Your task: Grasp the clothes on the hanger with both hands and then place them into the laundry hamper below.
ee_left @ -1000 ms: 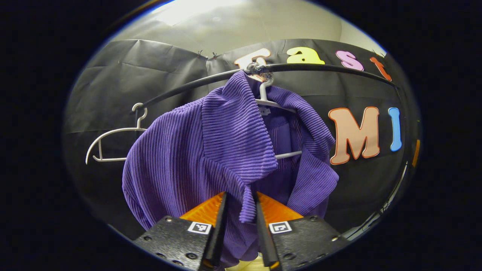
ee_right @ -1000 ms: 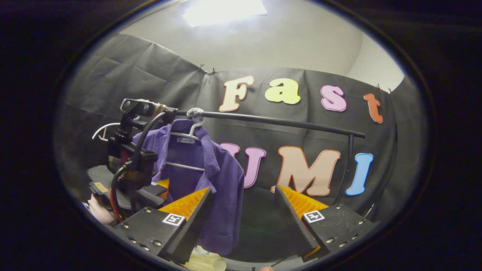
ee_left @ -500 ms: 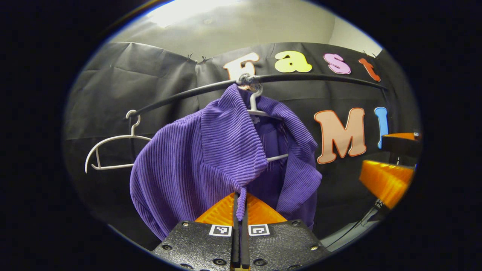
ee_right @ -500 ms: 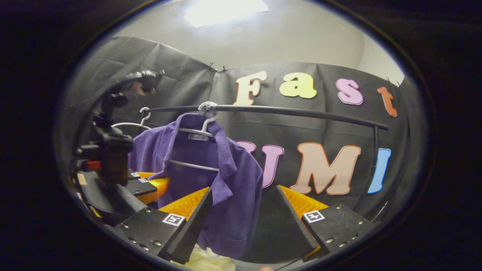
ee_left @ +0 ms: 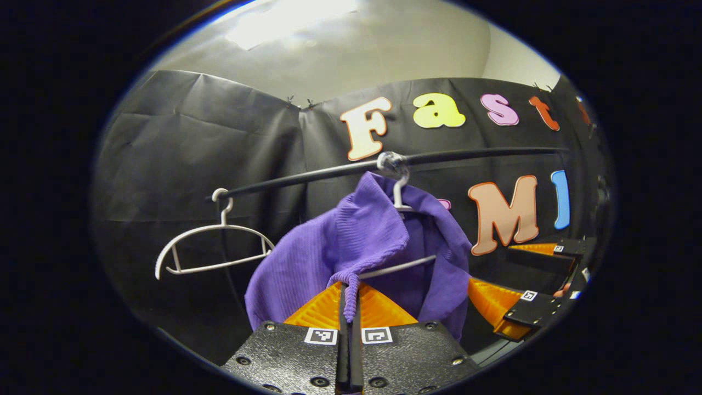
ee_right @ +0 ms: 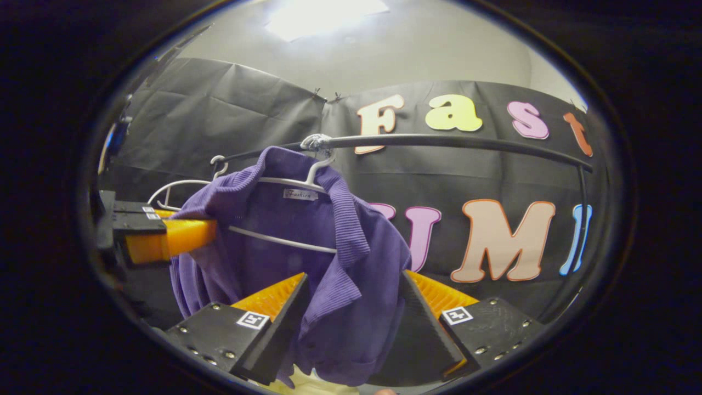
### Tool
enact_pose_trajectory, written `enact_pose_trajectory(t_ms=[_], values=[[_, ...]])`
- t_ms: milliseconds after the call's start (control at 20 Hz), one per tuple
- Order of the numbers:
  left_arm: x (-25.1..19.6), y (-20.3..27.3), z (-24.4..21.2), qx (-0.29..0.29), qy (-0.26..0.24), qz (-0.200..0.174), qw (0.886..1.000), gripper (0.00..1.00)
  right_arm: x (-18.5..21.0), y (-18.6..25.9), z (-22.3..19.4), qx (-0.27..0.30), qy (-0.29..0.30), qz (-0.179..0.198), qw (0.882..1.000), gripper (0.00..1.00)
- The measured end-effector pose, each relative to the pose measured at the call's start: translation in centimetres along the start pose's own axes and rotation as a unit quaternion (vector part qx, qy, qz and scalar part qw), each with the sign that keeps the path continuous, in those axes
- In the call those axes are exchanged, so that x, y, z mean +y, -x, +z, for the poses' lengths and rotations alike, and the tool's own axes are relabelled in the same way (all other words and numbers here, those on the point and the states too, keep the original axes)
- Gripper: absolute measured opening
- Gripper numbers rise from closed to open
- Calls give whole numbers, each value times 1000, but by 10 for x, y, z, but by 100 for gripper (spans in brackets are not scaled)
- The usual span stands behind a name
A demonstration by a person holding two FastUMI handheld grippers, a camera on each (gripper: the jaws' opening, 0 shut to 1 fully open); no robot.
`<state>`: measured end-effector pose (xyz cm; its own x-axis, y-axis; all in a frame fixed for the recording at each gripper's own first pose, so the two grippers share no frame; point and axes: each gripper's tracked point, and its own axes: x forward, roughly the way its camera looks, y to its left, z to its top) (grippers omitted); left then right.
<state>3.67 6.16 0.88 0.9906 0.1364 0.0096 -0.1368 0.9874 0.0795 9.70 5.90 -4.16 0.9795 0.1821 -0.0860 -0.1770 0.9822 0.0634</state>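
Now clamped on the near collar tip of the purple shirt (ee_left: 351, 258), left claw (ee_left: 349, 299): orange fingers pressed together with a twist of ribbed cloth pinched between them, where a second ago they stood apart on either side of that tip. Drawn back since then too, with the shirt smaller in the left gripper view and the collar stretched toward the camera.

Wide open, right claw (ee_right: 351, 285), fingers parted to either side of the shirt's far front panel and collar flap; cloth hangs in the gap, touching neither pad as far as can be told. Closer to the garment than a second ago, when it sat off to the shirt's side.

Hanging on the white hanger (ee_right: 296, 184) from the black rail (ee_right: 466, 144), shirt still well above anything below. Pale yellowish edge at the very bottom of the right gripper view, too cropped to name.

Beside the shirt along the rail, an empty white hanger (ee_left: 211, 249), apart from the cloth, with free rail between. Past the shirt on the other side, long bare rail to its end post.

From the left gripper view: right claw out at the right edge, open. From the right gripper view: left claw's orange fingers (ee_right: 175, 238) at the left, against the shirt's shoulder, plus the neck label inside the collar.
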Motion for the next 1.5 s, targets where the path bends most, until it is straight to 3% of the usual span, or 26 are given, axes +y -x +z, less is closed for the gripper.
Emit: enact_pose_trajectory(t_ms=[50, 400, 450, 500, 550, 600, 700, 900, 1050, 1250, 1500], values=[[7, 0, 4, -3, 0, 9, 1000, 2, 4, -6, -3, 2, -4, 2, 1000, 98], [40, 0, 26, -21, 6, 46, 999, 2, 19, -47, -30, 27, -29, 5, 999, 98], [45, 0, 29, -25, 5, 51, 998, 2, 22, -50, -34, 31, -33, 5, 999, 94], [50, 0, 33, -29, 5, 56, 998, 2, 27, -54, -37, 35, -38, 9, 999, 98], [55, -1, 37, -33, 5, 62, 998, 2, 30, -57, -40, 37, -43, 11, 998, 94], [59, -1, 41, -36, 5, 67, 997, 5, 32, -60, -42, 40, -46, 12, 998, 99], [71, 0, 50, -45, 2, 80, 996, 5, 38, -67, -50, 53, -50, 16, 997, 99], [92, -3, 64, -58, -7, 99, 993, 0, 43, -69, -68, 83, -54, 9, 995, 71], [98, -7, 65, -56, -3, 100, 993, 5, 38, -68, -74, 93, -45, -10, 995, 41], [110, -14, 65, -55, -30, 105, 992, 2, 10, -62, -77, 103, -25, -68, 992, 5], [131, -21, 69, -61, -41, 121, 990, 0, -38, -56, -59, 91, -14, -135, 987, 6]])
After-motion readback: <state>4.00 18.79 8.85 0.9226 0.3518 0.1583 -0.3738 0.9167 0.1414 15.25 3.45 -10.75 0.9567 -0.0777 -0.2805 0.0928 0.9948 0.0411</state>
